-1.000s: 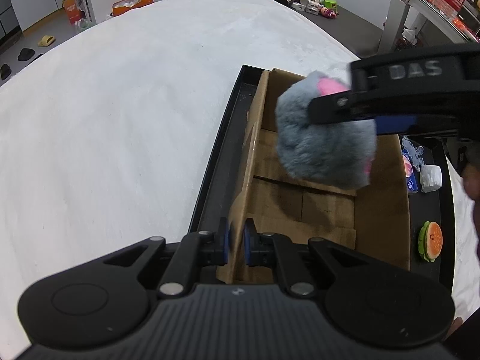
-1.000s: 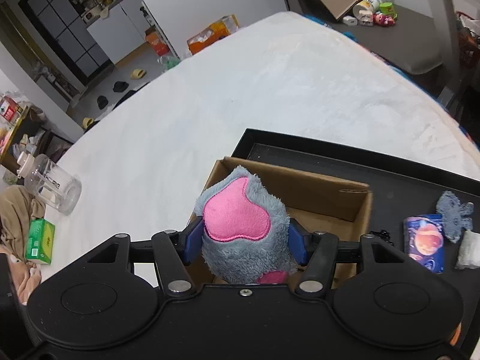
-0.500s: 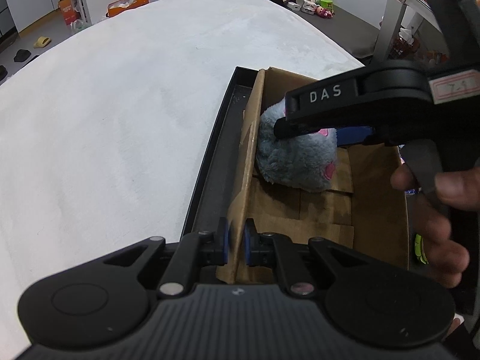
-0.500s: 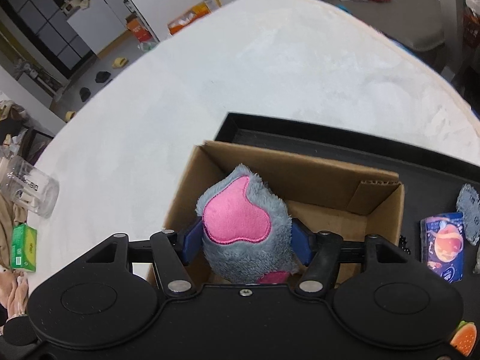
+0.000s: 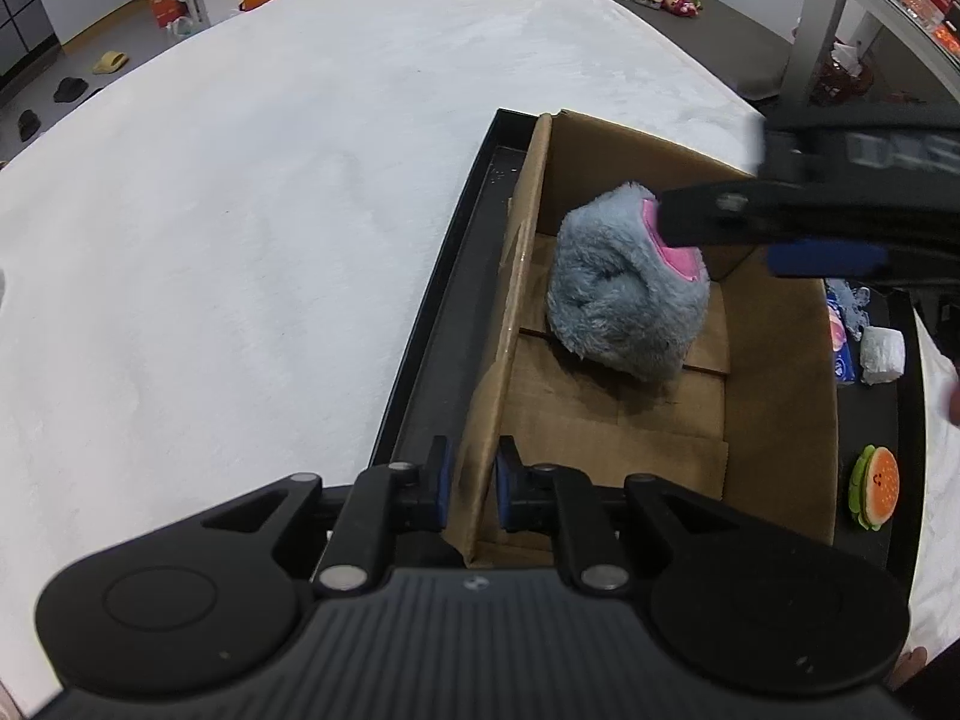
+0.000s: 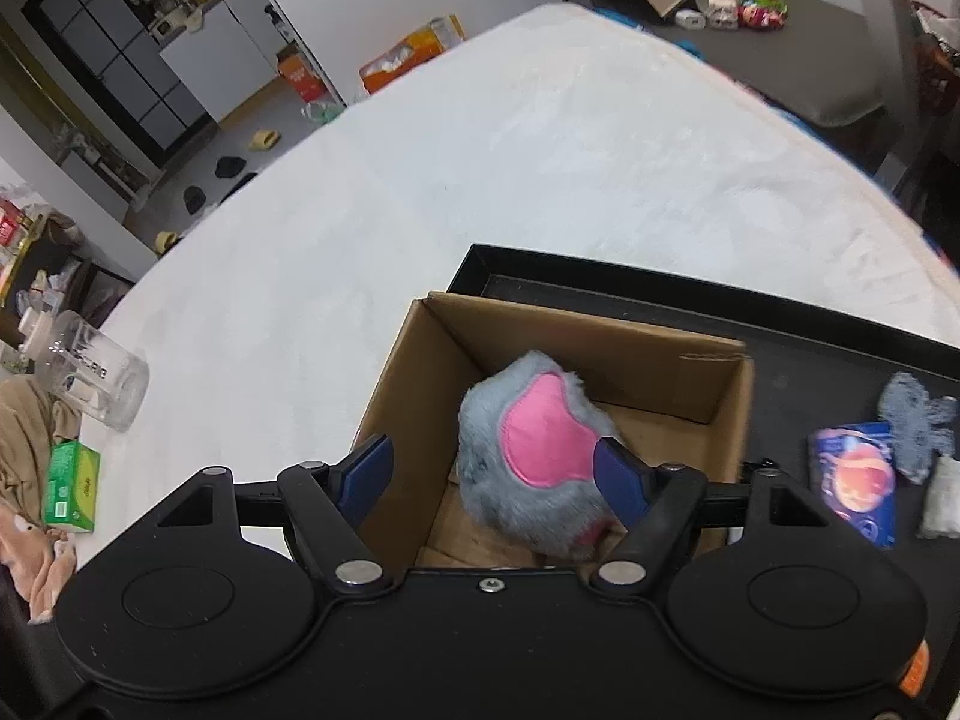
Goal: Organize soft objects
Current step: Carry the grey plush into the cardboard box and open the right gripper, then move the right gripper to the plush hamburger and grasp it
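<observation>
A grey plush toy with a pink patch (image 5: 624, 294) lies inside the open cardboard box (image 5: 774, 396); it also shows in the right wrist view (image 6: 534, 450). My right gripper (image 6: 495, 477) is open above the box, its blue pads apart on either side of the toy and not squeezing it. My left gripper (image 5: 471, 483) is shut on the box's near left wall (image 5: 480, 420). The box (image 6: 414, 360) stands in a black tray (image 5: 420, 360).
In the tray to the right of the box lie a burger-shaped toy (image 5: 876, 495), a blue packet (image 6: 855, 483), a grey knitted piece (image 6: 912, 420) and a white wad (image 5: 882, 354). The tray (image 6: 828, 336) sits on a white surface (image 5: 240, 210). A clear bottle (image 6: 90, 375) and green box (image 6: 69, 483) are far left.
My right gripper lowered the plush toy into the box, then opened and let it go. The toy now rests on the box floor. My left gripper kept its hold on the wall.
</observation>
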The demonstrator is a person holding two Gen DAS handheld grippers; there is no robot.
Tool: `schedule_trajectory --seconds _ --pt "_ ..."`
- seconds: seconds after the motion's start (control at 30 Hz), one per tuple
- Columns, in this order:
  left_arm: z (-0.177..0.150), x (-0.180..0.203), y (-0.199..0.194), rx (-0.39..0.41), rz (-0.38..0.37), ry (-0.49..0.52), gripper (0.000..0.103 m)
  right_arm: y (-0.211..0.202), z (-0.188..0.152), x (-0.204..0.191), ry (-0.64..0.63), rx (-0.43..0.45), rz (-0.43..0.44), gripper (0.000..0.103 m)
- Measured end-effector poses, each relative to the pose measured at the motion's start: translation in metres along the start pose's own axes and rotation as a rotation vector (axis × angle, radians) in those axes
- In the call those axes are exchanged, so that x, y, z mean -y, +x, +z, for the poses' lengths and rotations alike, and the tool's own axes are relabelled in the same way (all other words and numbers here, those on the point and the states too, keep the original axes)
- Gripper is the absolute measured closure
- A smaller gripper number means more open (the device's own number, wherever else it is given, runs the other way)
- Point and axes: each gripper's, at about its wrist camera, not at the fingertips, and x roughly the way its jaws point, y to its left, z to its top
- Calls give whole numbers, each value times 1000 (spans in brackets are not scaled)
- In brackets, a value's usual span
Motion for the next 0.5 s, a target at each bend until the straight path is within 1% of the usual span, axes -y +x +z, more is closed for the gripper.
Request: schedule_trajectory --seconds 0.07,0.17,0.27,0.3,0.33,0.37,0.43,0.5 --pt "0 3 -1 -3 17 -4 88 -10 -2 2 -4 11 3 30" --pt "1 9 -3 -7 52 -1 83 -21 -6 7 0 25 1 29" --pt "0 13 -7 2 78 -1 66 -31 -11 12 3 40 -6 27" --pt "0 14 -8 6 88 0 58 -34 -13 13 5 45 -10 27" --pt "0 16 -9 12 100 3 53 -38 -16 17 8 50 -15 27" --pt "-1 18 -10 18 113 7 50 -38 -18 18 11 54 -19 26" --pt "-1 23 -12 24 134 21 41 -47 -24 23 21 68 -26 21" --pt "-3 26 -14 25 141 35 37 -55 -28 28 28 85 -35 18"
